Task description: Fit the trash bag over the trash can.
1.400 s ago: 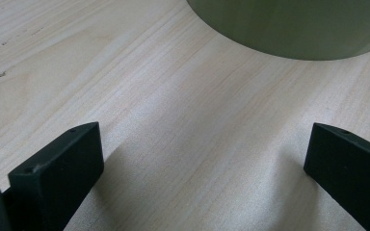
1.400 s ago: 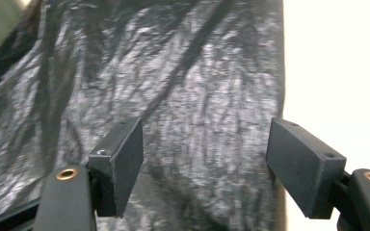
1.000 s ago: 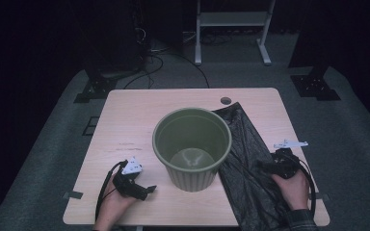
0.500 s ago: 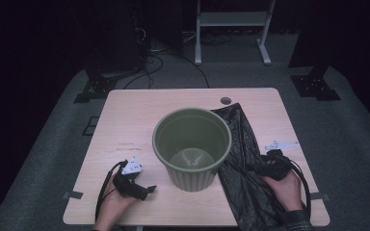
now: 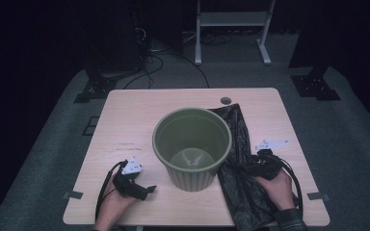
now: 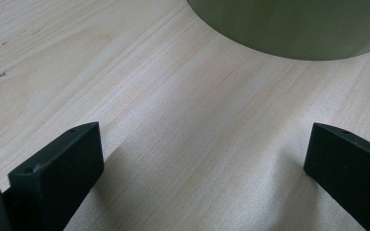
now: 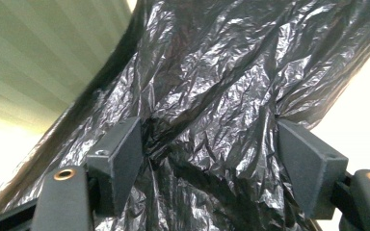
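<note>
Pale wood-grain bench (image 5: 135, 120), rectangular, standing on grey carpet in a dark room. A small round dark grommet (image 5: 225, 100) sits near the bench's far edge. Beyond the bench, a white metal stand (image 5: 231, 29) and loose black cables (image 5: 164, 57) on the floor.

Olive-green ribbed plastic bin (image 5: 192, 147) stands upright mid-bench, nothing visible inside but its glossy bottom. A crumpled black plastic bag (image 5: 241, 163) lies flat on the bench at the bin's right, pressed against its wall, running from near the grommet down past the near edge.

Left gripper (image 5: 144, 190) rests low on the bench at the near left, just beside the bin; the left gripper view has its jaws wide apart with bare wood between them and the bin's base (image 6: 289, 29) ahead. Nothing held.

Right gripper (image 5: 250, 166) sits over the bag's middle. In the right gripper view the jaws stand wide, straddling a bunched fold of the bag (image 7: 212, 120); the film touches both pads, not visibly pinched tight.
</note>
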`<control>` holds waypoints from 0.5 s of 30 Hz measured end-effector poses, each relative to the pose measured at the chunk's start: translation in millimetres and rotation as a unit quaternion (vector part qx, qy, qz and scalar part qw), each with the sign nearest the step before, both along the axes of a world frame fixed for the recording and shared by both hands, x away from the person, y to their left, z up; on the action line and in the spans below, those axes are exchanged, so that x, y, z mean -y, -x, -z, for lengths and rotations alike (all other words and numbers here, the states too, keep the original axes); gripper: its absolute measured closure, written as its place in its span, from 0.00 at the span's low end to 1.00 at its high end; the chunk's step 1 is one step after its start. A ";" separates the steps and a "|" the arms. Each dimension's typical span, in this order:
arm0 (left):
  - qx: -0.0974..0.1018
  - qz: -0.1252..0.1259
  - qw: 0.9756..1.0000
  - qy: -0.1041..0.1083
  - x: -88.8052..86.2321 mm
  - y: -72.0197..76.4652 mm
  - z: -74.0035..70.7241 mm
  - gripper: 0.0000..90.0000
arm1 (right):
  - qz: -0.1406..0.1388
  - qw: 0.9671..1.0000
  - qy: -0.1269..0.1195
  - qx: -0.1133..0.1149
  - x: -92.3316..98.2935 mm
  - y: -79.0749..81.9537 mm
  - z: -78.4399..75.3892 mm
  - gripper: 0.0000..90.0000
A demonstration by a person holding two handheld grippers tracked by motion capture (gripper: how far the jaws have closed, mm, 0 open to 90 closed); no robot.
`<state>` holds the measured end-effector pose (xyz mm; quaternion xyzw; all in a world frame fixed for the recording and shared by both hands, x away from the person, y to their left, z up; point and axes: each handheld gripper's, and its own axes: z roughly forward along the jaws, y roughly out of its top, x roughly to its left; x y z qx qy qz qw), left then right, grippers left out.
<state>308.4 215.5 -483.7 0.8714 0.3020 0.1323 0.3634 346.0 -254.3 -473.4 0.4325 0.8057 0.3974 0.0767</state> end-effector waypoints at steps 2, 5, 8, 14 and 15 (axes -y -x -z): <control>0.000 0.000 1.000 0.000 0.0 0.0 -0.1 0.00 | -0.002 1.000 -0.001 -0.001 -3.3 -0.7 -0.1 0.31; 0.000 0.000 1.000 0.000 0.0 0.0 0.0 0.00 | -0.005 1.000 0.001 0.000 -11.9 -2.1 -0.1 0.30; 0.000 0.000 1.000 0.000 0.0 0.0 0.0 0.00 | -0.010 1.000 0.000 0.004 -18.3 -3.1 -0.6 0.30; 0.000 0.000 1.000 0.000 0.0 0.0 -0.1 0.00 | -0.018 1.000 -0.001 0.007 -29.3 -4.9 -5.9 0.29; 0.000 0.000 1.000 -0.001 0.0 0.0 -0.1 0.00 | -0.018 1.000 -0.001 0.006 -30.5 -5.3 -6.7 0.29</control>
